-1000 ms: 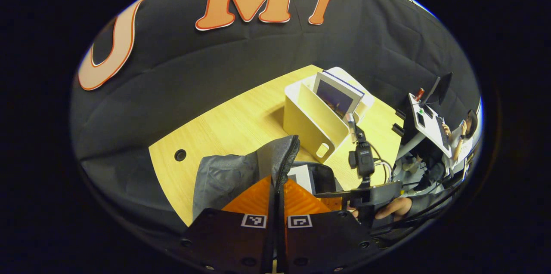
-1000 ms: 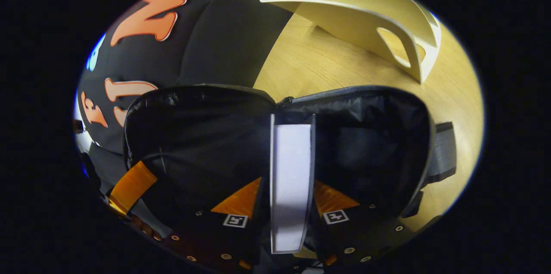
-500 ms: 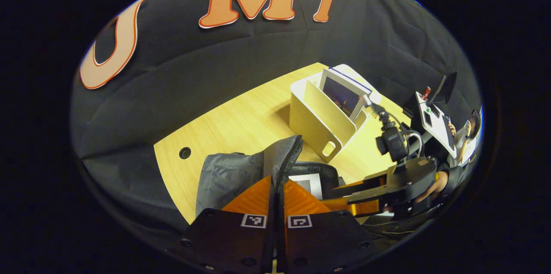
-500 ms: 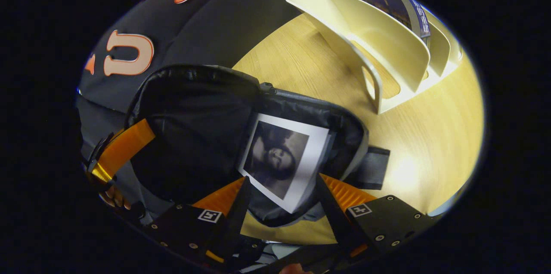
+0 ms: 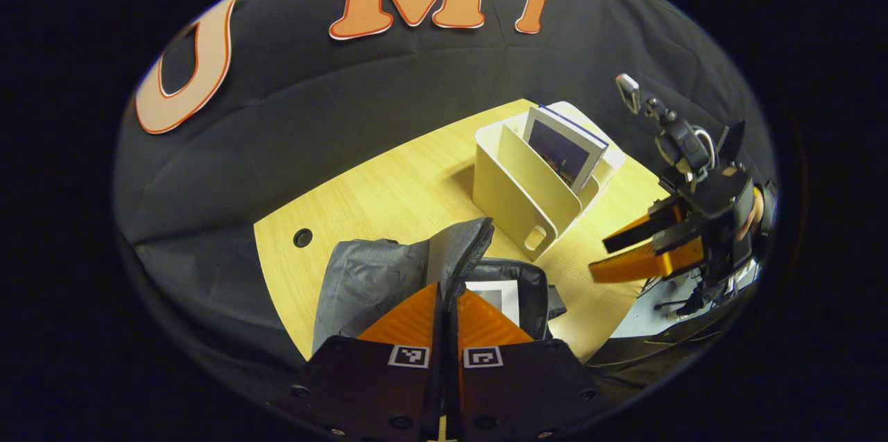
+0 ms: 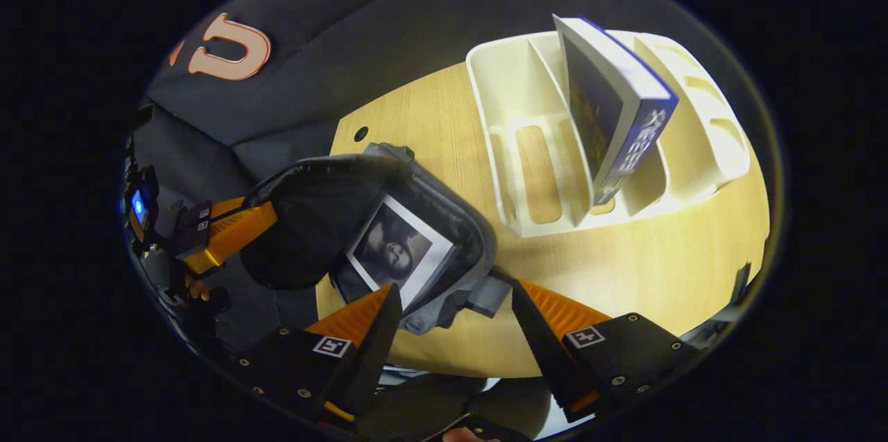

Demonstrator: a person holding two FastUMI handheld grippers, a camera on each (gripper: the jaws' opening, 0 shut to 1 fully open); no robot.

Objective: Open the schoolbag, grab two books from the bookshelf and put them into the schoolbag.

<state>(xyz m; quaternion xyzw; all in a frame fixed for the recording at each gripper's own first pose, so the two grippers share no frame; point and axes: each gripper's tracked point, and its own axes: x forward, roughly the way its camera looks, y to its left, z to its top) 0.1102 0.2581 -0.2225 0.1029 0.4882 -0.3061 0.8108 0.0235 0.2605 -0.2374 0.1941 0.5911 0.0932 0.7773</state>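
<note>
Left tongs: the left tongs [image 5: 444, 303] are pressed together on the raised zip edge of the grey fabric schoolbag [image 5: 368, 282], holding the flap up; in the right gripper view they sit at the far left [image 6: 229, 230], at the lifted black lining of the flap.
Right tongs: the right tongs [image 6: 454, 300] stand wide apart with nothing between them, above the near edge of the desk; in the left gripper view they hang in the air at the right [image 5: 642, 248], well apart from the bag, held by a hand that is mostly hidden.
Schoolbag: lies open on the pale wooden desk [image 5: 388, 192], near its front edge, mouth gaping [image 6: 416, 248].
Book in bag: a white-bordered book with a dark photo cover [image 6: 397, 251] lies flat inside the open compartment; its corner also peeks out past the flap [image 5: 496, 293].
Bookshelf: a cream plastic divided book holder [image 6: 527, 150] stands on the desk just behind the bag, apart from it.
Book on shelf: a dark blue-covered book with white page edges [image 6: 610, 116] leans tilted in what looks like a middle slot, though which slot is hard to tell [image 5: 562, 150].
Desk: a round cable hole [image 5: 302, 238] sits near its left edge.
</note>
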